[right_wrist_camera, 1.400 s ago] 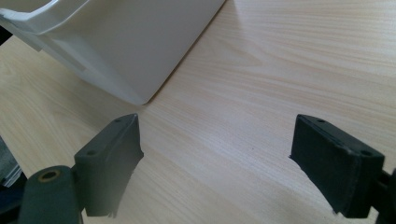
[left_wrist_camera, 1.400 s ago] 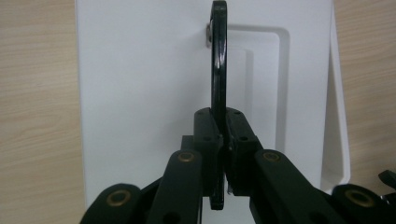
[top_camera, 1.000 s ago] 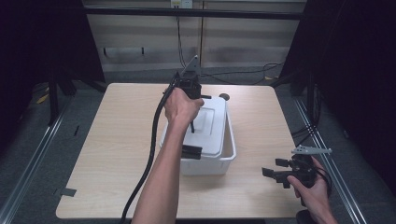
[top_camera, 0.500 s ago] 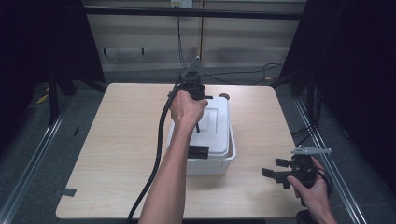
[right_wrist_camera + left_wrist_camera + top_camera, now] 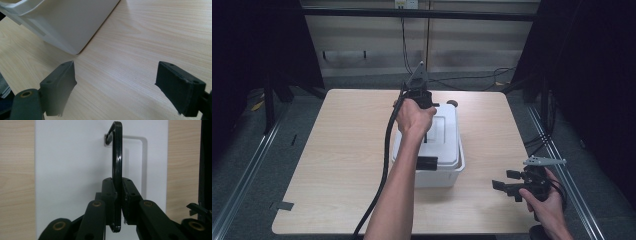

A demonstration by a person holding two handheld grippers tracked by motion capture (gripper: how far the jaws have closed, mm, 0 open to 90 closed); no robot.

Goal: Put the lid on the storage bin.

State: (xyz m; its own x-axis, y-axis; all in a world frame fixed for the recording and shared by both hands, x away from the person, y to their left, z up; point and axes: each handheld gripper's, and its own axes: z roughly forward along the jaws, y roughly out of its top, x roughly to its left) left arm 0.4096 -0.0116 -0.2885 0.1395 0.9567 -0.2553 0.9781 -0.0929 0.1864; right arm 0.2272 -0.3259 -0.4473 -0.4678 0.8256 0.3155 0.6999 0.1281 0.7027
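We're clamping left gripper (image 5: 117,202) on thin rigid black handle (image 5: 117,157) of white lidded box (image 5: 447,127); jaws just easing slightly. Plastic slick, gripping mid-handle. Right gripper (image 5: 116,87) idling, gaping wide.

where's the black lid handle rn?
Left gripper view: black handle stands upright over the white lid, between the left tongs; high view, table centre.

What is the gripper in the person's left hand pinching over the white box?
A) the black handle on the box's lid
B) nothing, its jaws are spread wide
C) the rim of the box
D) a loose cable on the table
A: in the left gripper view the left gripper has its pads on either side of the thin black handle, which stands up from the white lid.
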